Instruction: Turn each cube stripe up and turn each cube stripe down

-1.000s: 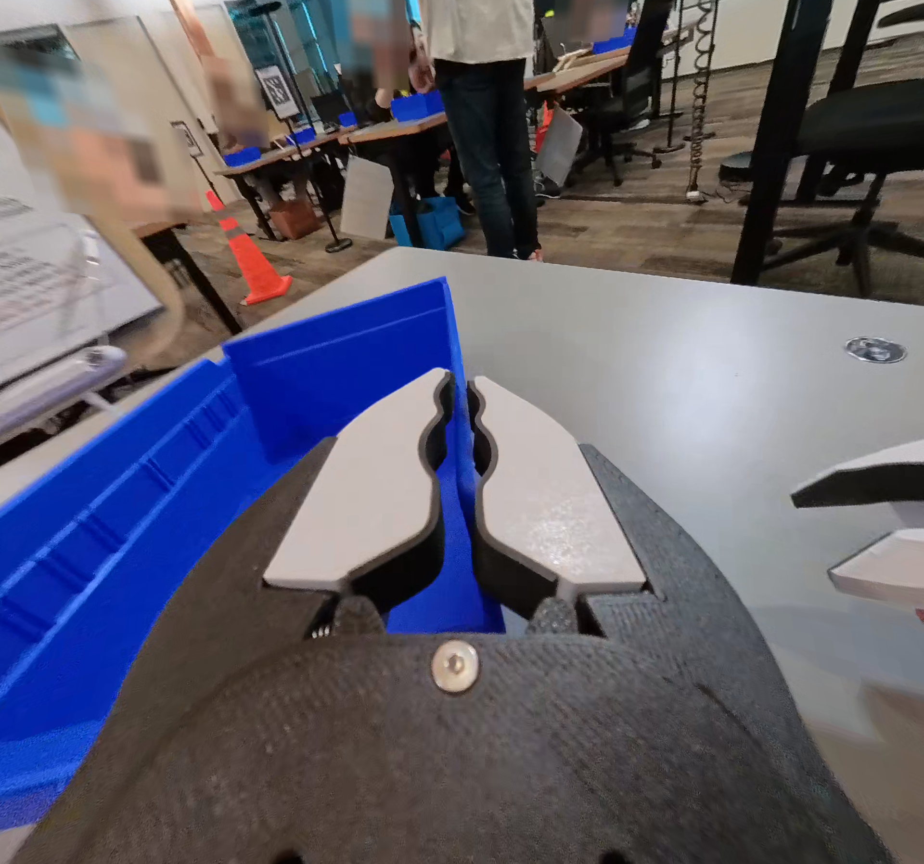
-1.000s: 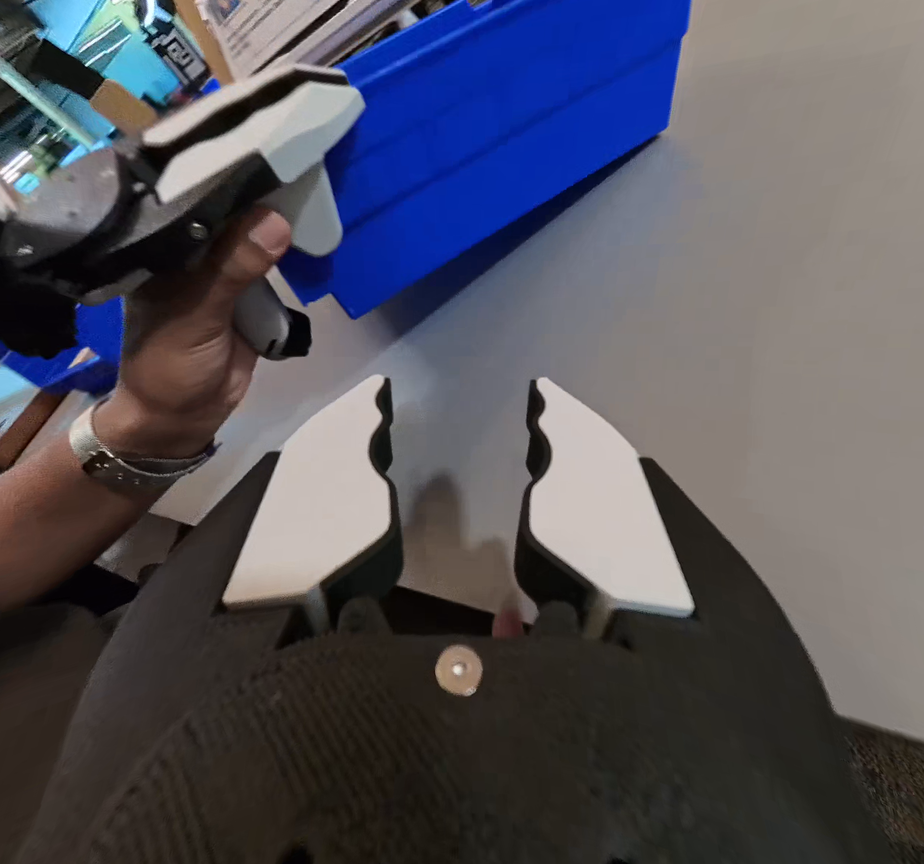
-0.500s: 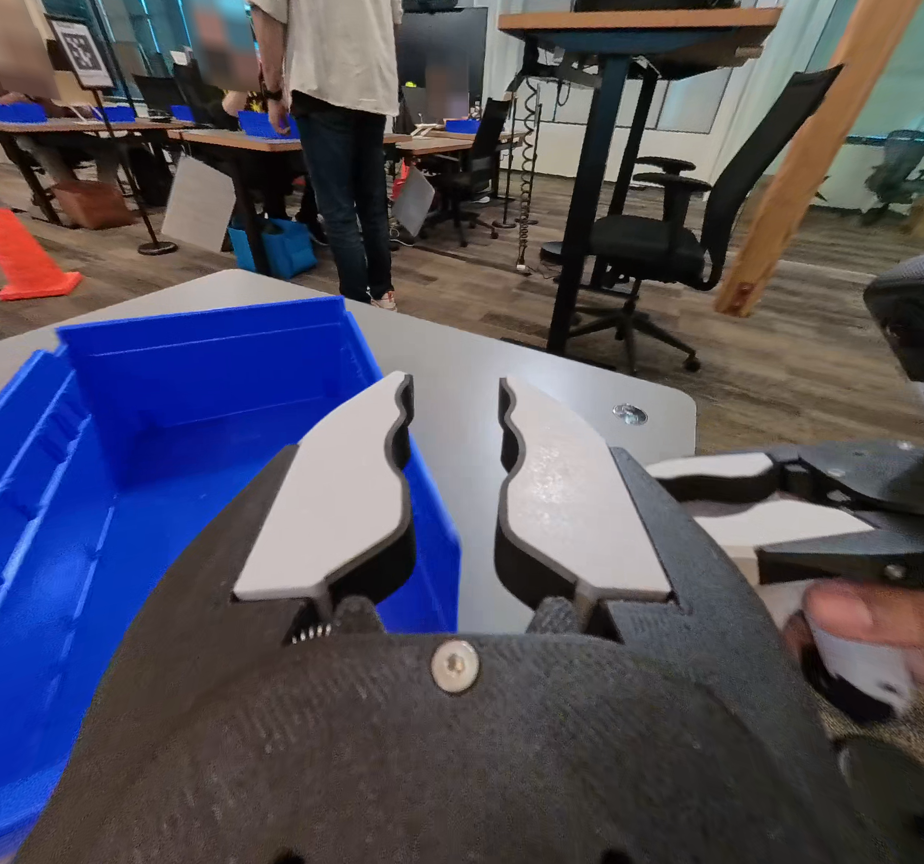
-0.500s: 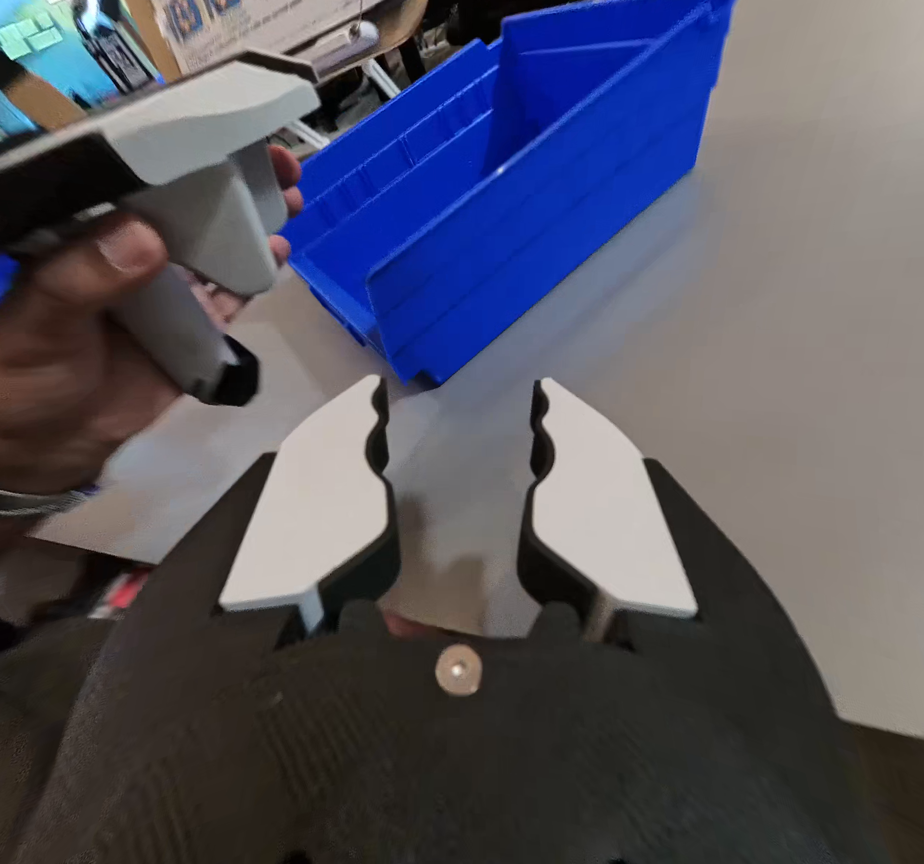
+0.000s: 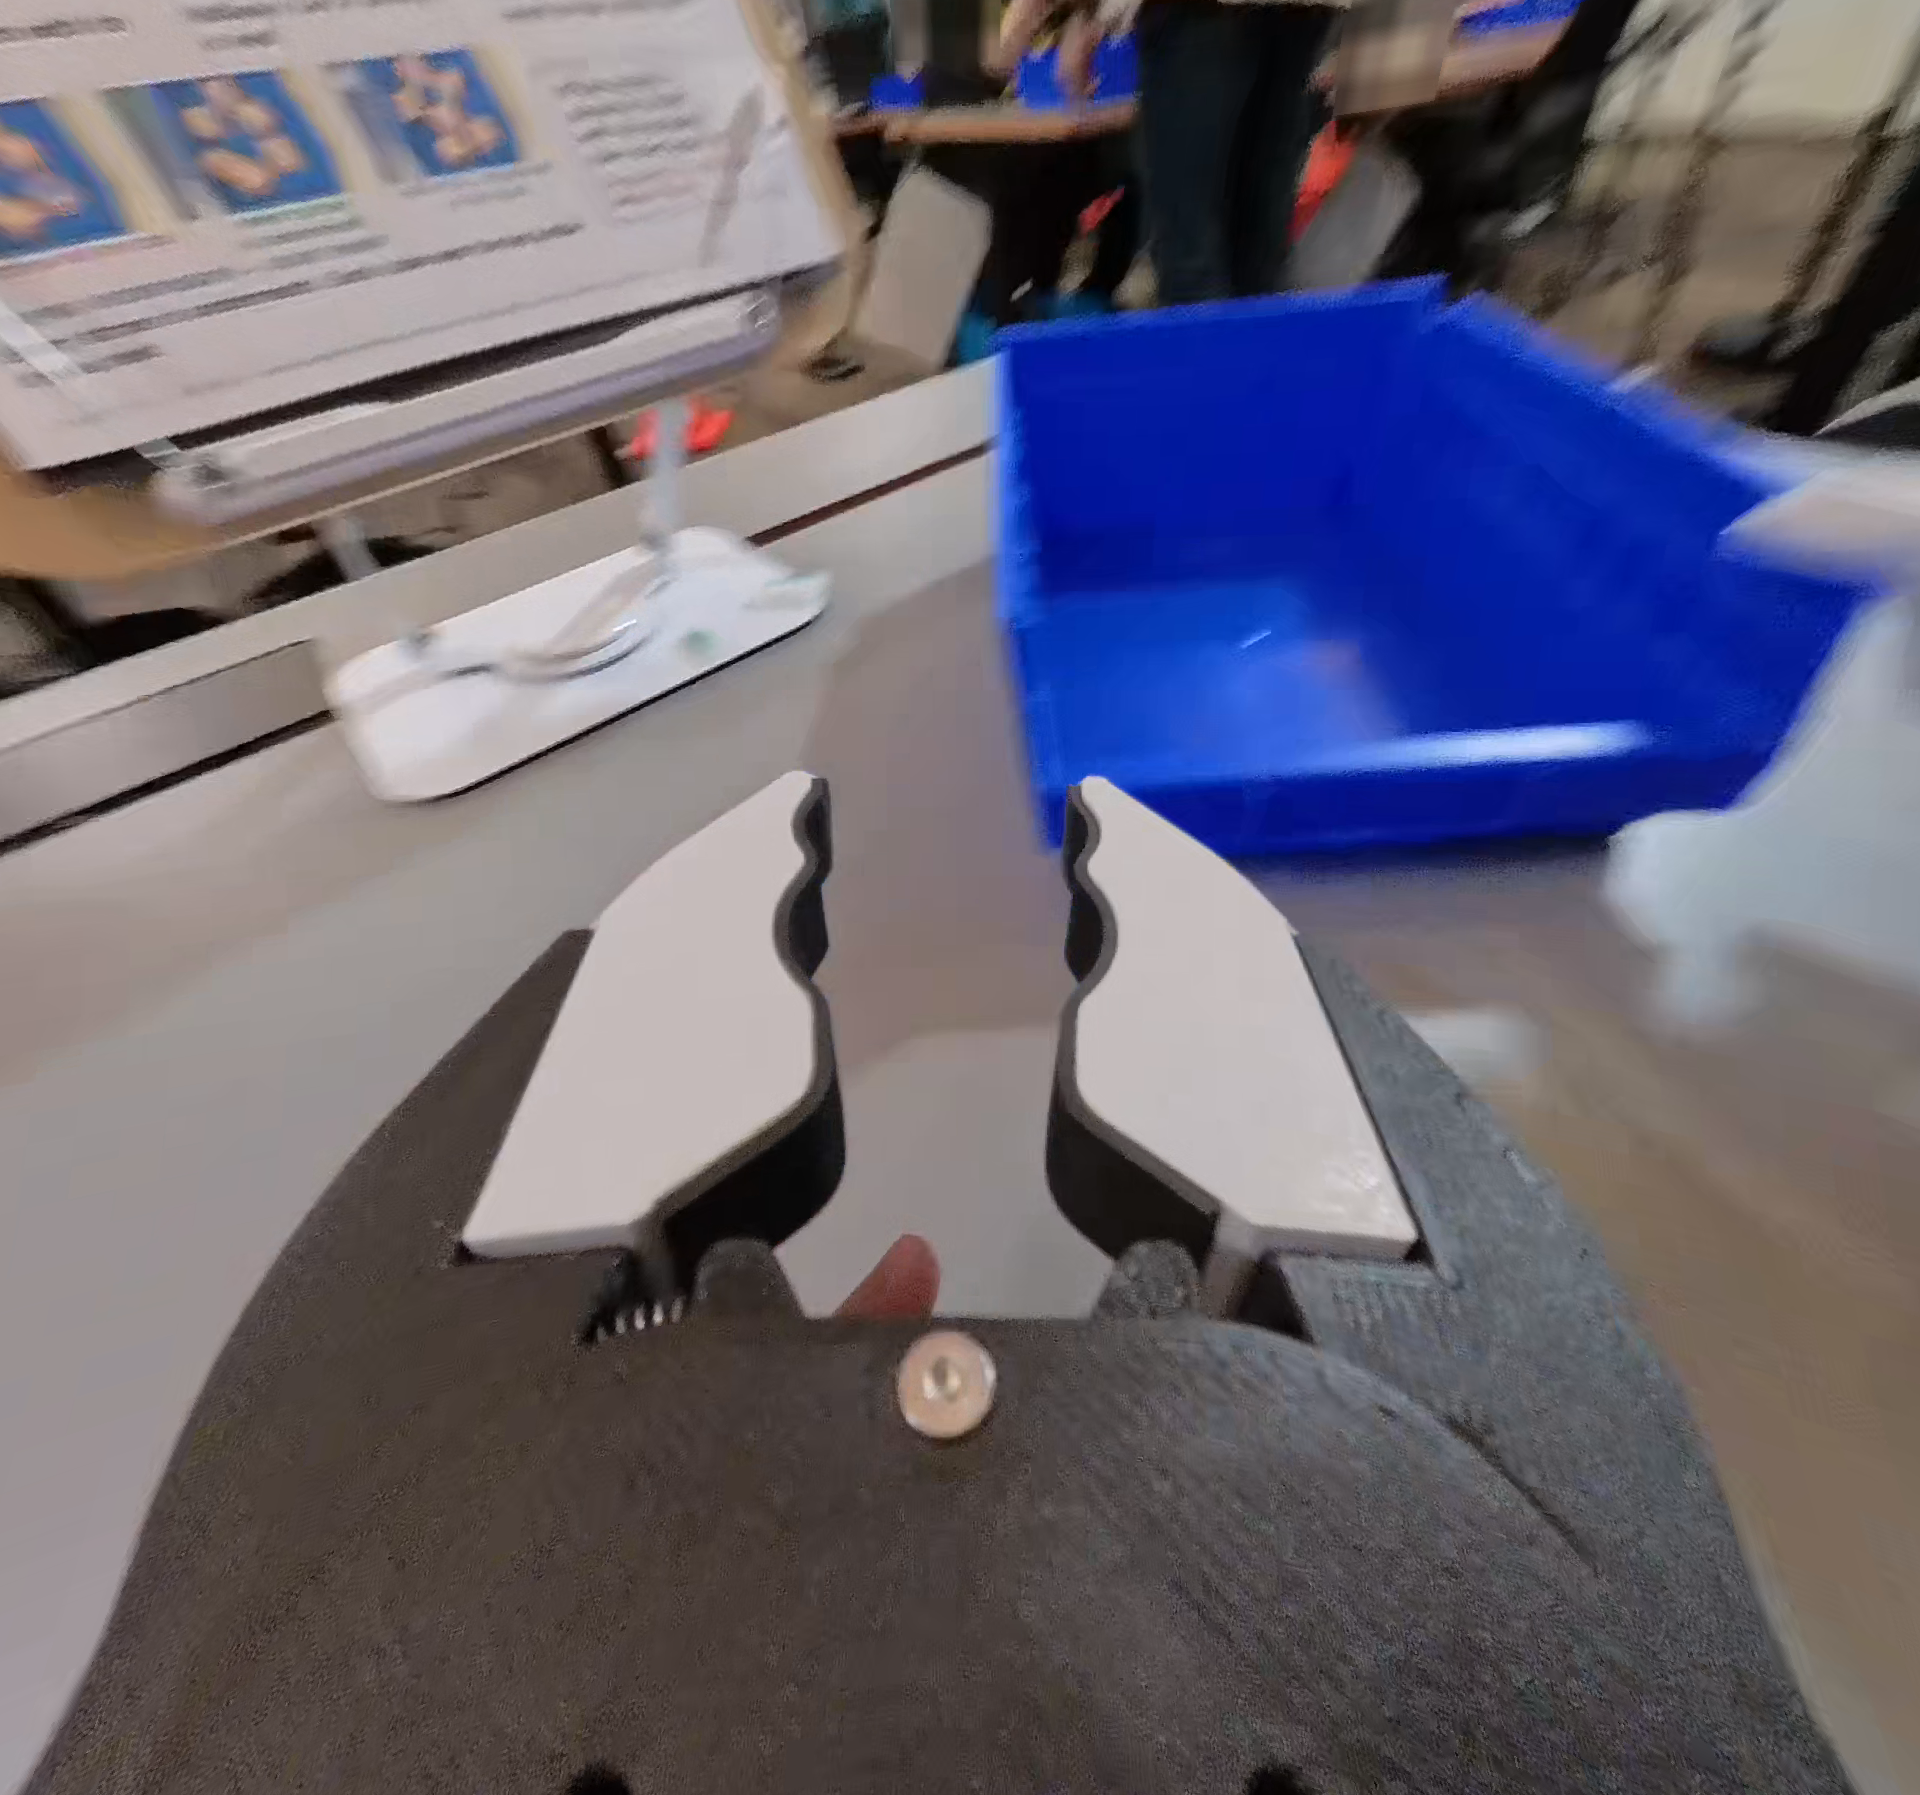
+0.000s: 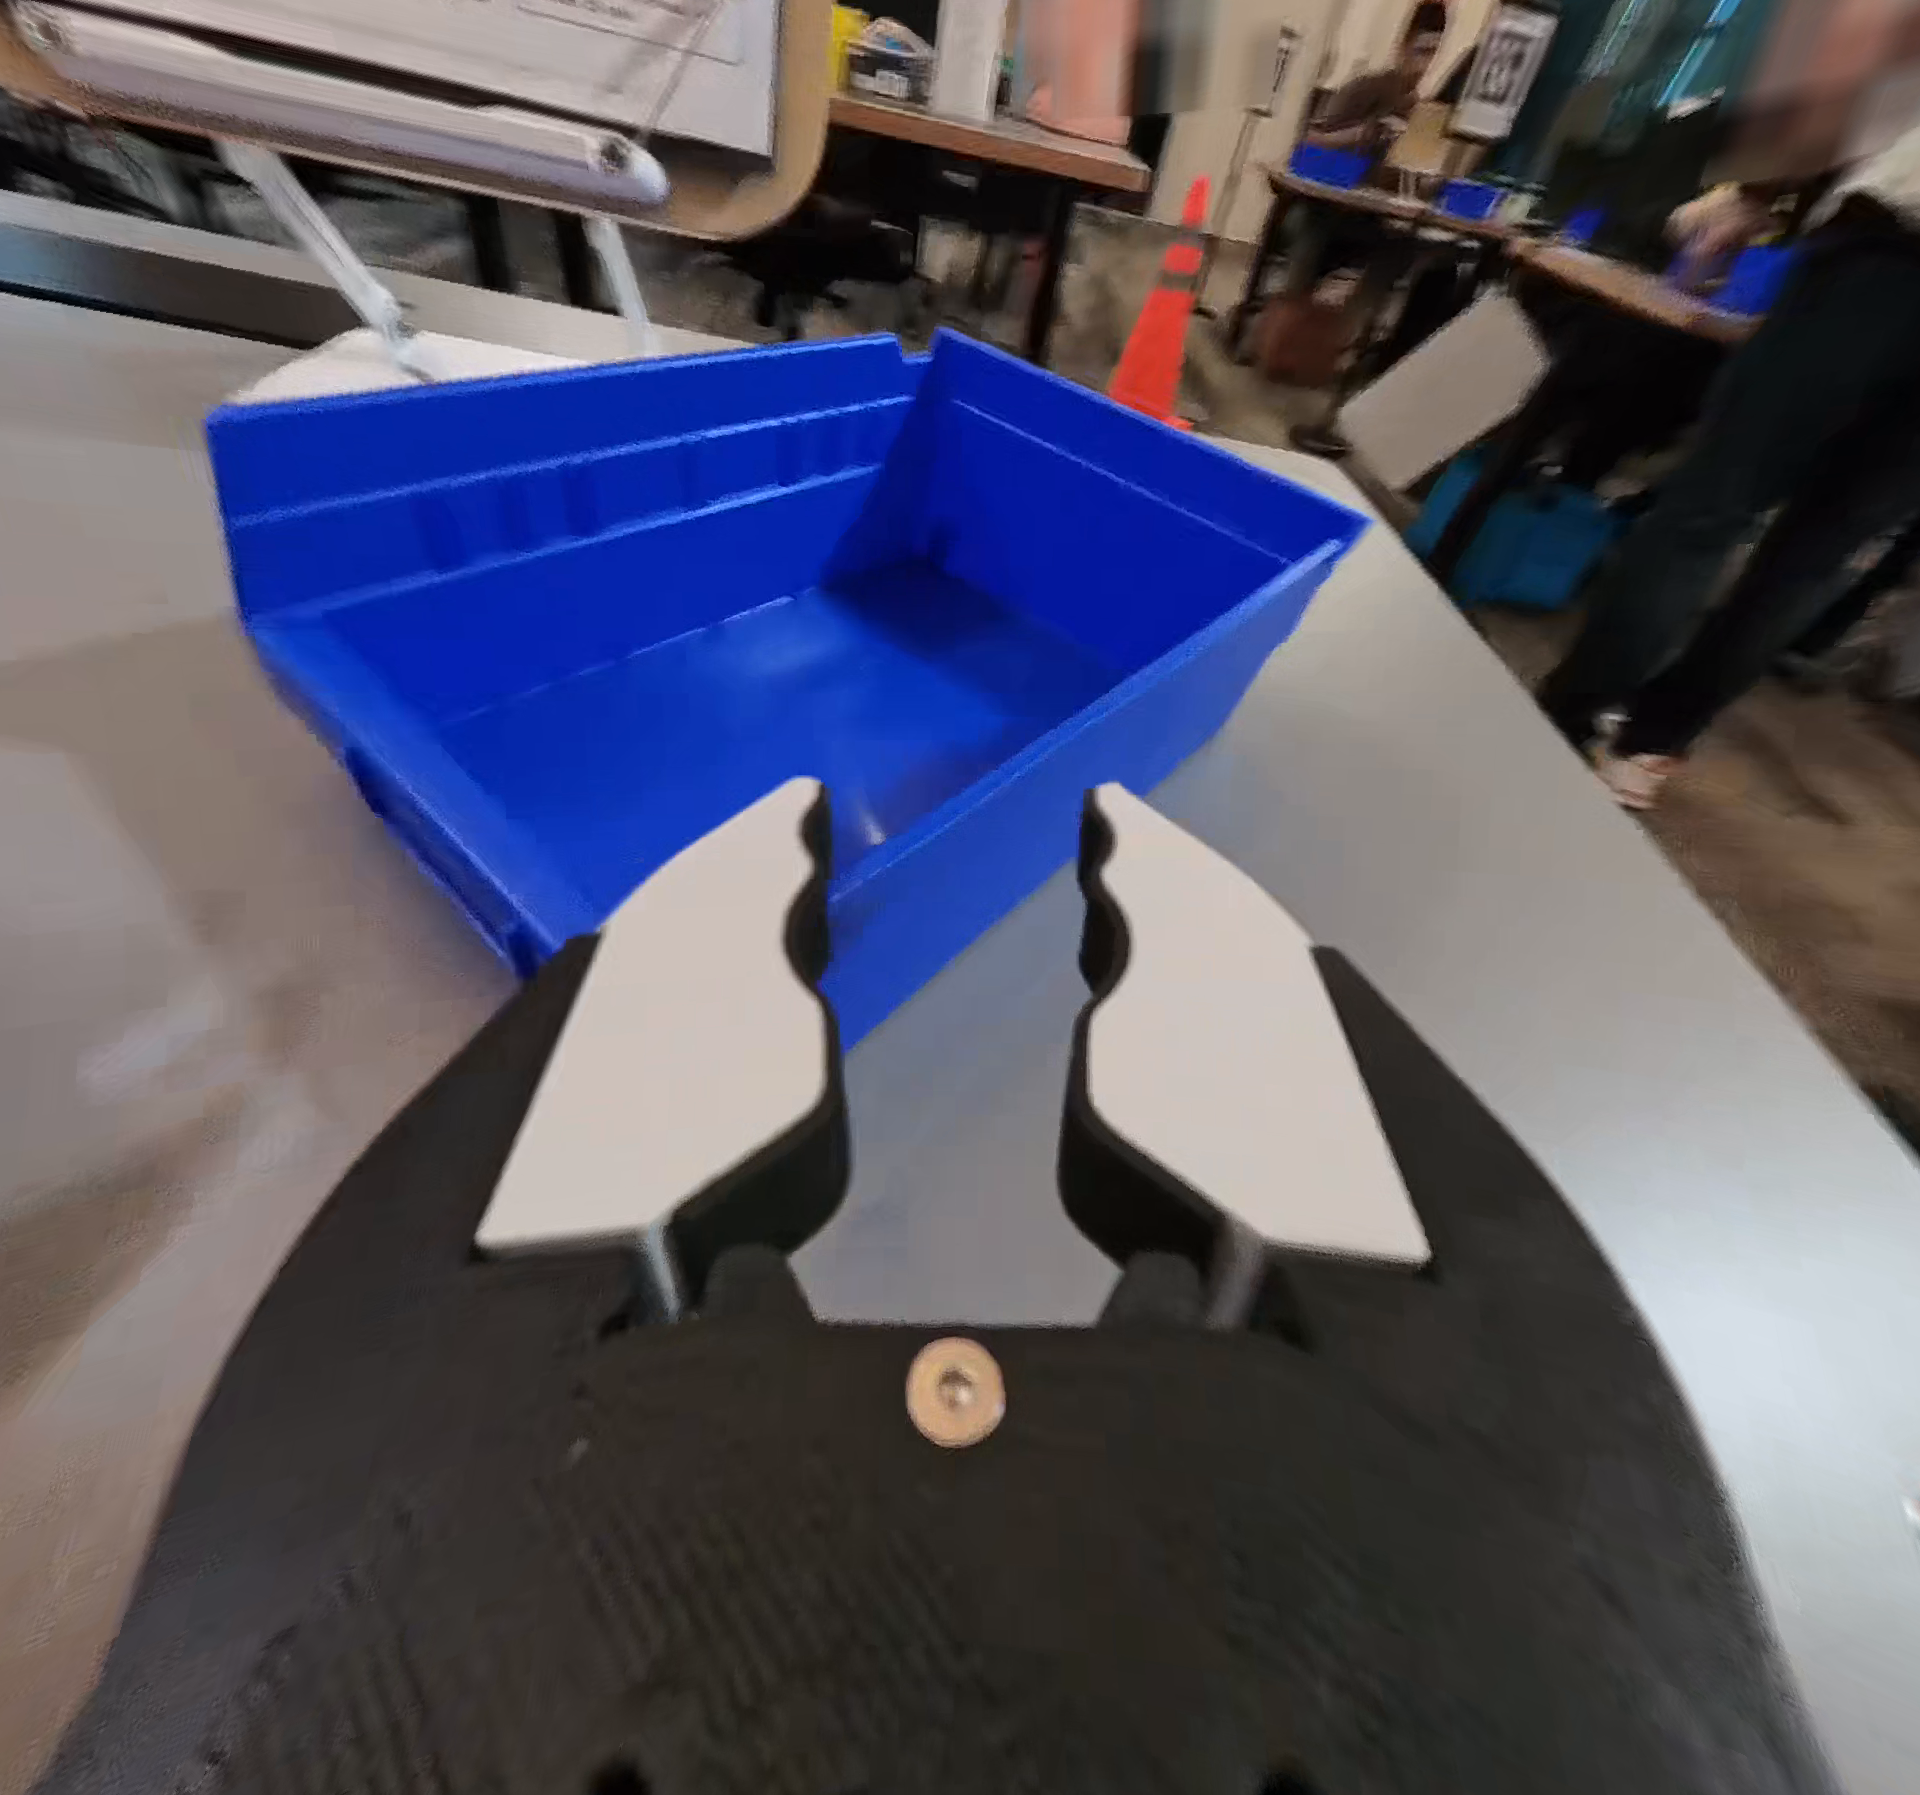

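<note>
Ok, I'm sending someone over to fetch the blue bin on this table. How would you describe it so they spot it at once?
Go to the grey table with the white-based sign stand on it. The blue bin sits beside that stand's base, nearer the table's edge. It is an open-topped plastic tray with nothing visible inside, and the only bright blue thing on this table.

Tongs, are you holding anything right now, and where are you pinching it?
Nothing. The left tongs and right tongs are both open and empty, in front of the blue bin.
</note>
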Demonstrator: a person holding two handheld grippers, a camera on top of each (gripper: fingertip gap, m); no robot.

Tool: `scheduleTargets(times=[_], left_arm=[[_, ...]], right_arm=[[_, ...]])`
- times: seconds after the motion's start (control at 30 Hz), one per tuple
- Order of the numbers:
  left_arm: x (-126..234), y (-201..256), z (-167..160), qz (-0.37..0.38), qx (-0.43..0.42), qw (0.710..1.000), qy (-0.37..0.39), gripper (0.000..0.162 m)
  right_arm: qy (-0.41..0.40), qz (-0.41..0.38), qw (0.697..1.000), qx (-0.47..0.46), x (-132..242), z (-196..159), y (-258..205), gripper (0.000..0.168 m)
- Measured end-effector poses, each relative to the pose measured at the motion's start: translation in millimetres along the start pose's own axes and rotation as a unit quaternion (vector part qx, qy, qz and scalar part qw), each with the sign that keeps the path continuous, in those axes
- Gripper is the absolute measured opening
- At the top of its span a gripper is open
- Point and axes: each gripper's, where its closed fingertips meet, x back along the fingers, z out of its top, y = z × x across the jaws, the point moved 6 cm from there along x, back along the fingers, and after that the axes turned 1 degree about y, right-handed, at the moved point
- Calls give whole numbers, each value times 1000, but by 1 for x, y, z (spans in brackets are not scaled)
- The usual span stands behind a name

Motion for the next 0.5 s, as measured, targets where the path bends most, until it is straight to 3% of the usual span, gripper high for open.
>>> scheduleTargets(times=[0.07, 0.17, 0.33, 0.5], left_arm=[[2, -26, -13, 54, -24, 998, -36, 47], [8, -56, -28, 98, 4, 992, -78, 56], [31, -96, -43, 165, 45, 979, -115, 58], [45, -116, -48, 190, 86, 970, -124, 59]], right_arm=[[-14, 56, 997, -57, -13, -4, 6, 62], [-58, 87, 981, -163, -25, -12, 28, 67], [-42, -6, 985, -165, -26, -19, 89, 11], [-57, -56, 982, -169, -29, -24, 125, 7]])
